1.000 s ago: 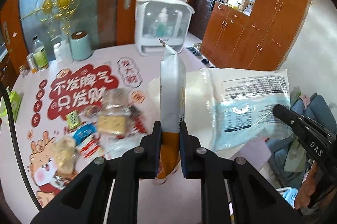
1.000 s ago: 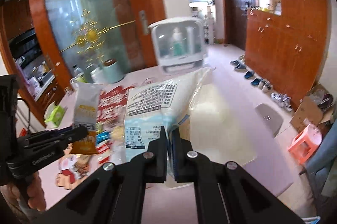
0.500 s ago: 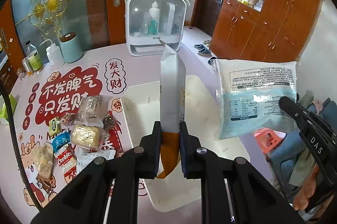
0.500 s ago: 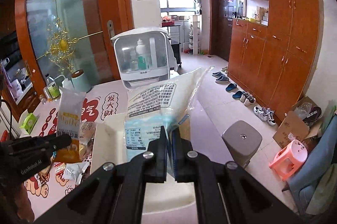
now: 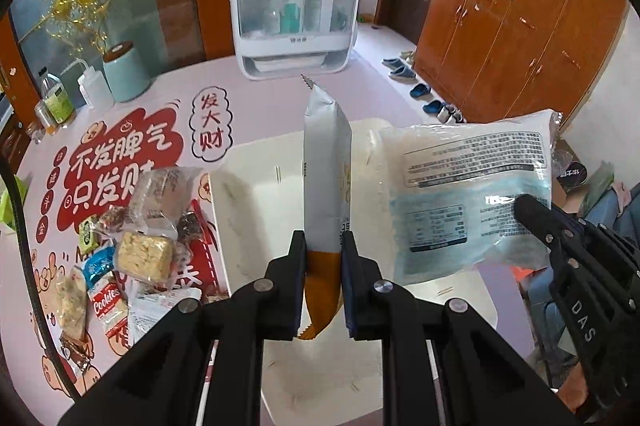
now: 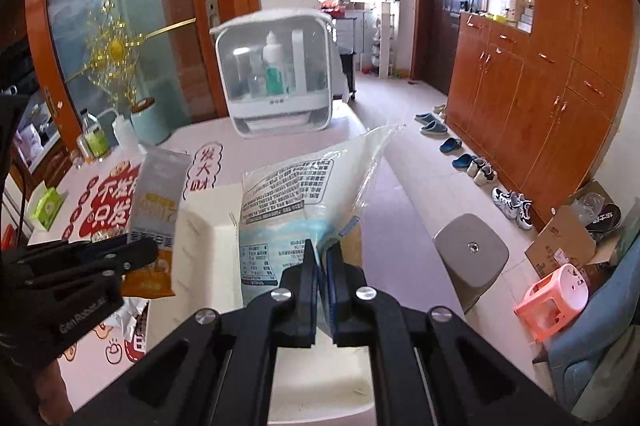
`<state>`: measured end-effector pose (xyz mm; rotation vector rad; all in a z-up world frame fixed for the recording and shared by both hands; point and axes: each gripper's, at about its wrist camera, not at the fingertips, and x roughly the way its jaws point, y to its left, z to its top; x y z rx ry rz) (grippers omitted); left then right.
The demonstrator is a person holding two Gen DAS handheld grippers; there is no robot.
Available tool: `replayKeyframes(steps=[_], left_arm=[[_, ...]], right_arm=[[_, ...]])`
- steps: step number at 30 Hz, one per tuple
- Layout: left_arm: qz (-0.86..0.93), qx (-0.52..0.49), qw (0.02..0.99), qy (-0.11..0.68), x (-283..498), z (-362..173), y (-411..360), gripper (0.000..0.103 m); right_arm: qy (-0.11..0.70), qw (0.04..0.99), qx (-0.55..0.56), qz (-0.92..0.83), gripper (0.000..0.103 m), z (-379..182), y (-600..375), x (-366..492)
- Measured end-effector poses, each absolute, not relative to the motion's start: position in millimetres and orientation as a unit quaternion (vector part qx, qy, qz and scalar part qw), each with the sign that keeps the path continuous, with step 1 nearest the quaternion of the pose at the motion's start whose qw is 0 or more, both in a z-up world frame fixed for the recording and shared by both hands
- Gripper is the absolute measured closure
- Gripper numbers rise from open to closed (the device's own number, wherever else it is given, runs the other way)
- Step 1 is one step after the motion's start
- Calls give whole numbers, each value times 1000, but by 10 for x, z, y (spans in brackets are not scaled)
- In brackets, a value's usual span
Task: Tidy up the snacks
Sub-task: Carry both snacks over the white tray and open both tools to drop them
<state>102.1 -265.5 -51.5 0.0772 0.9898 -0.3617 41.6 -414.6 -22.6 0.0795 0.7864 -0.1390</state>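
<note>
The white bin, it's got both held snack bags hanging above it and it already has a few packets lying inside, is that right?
Not quite. The white bin is empty: the left wrist view shows only its bare bottom. The loose packets lie on the table beside it. The tall white and orange bag and the blue and white bag do hang above it.

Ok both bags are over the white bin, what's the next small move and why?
Probably lower both a little further, then let go. The left gripper is shut on the orange-bottomed bag and the right gripper on the blue bag; both hang above the bin, not resting in it.
</note>
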Motion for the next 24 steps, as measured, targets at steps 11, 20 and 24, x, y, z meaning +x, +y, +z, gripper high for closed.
replayKeyframes(steps=[11, 20, 24], left_arm=[[-151, 43, 847, 508, 1161, -801, -2717, 53], [-108, 31, 851, 513, 1171, -824, -2531, 12], [-107, 17, 852, 511, 1122, -817, -2478, 12]], right_arm=[[451, 891, 25, -50, 94, -656, -4117, 796], [456, 889, 1, -44, 47, -730, -4072, 824], [457, 889, 0, -33, 47, -698, -4065, 778]])
